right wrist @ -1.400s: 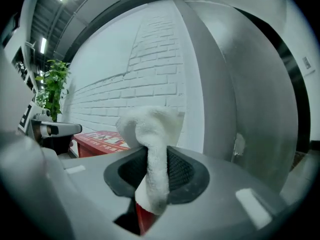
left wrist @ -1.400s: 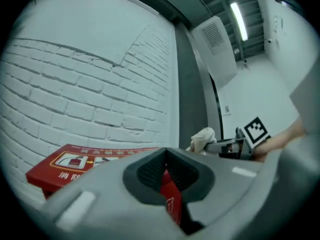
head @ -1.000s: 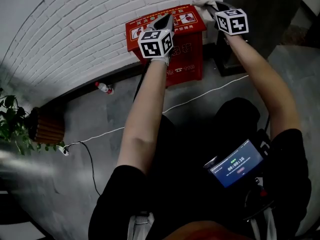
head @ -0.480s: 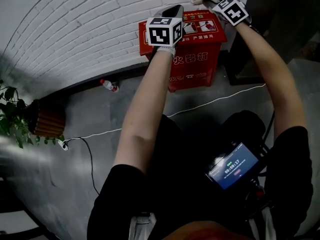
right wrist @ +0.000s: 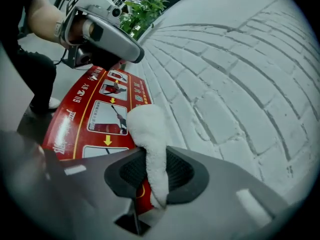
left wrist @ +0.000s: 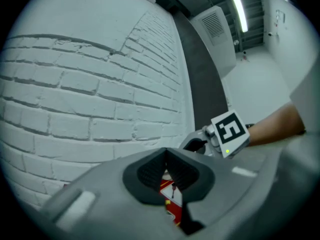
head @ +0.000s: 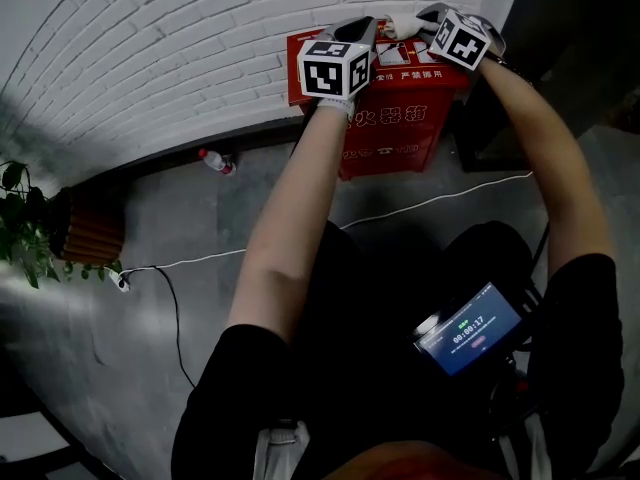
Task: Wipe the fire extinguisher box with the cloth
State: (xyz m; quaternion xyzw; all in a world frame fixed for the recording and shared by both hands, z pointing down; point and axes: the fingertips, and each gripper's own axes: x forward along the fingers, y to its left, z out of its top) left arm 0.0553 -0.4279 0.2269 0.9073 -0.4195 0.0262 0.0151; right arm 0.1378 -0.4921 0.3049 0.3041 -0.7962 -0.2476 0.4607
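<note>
Down by the person's lap, a small device (head: 470, 326) with a lit blue screen sat tilted against the dark clothes. Both bare forearms reached forward from there over the grey floor (head: 200, 238). A thin white cable (head: 430, 203) ran across that floor, and off to the left were a leafy plant (head: 20, 233) and, closer to the wall, a little bottle (head: 214, 160) lying on its side.

Past the cable stood the red fire extinguisher box (head: 395, 128), parked on the floor right up against the white brick wall (head: 170, 48), with printed instruction pictures on its top.

The left gripper (left wrist: 166, 154) was over the left part of the box top. Its fingers (left wrist: 150, 171) were pinched together at the tips with nothing between them, just a sliver of the red lid showing below. Couldn't tell whether it actually touched the box.

The right gripper (right wrist: 152, 156) was over the right rear part of the top. Its fingers (right wrist: 182, 171) were clamped on the white cloth (right wrist: 145, 129), which stuck out ahead of them in a fluffy wad. That wad sat over the back edge of the lid, just beside the bricks.
</note>
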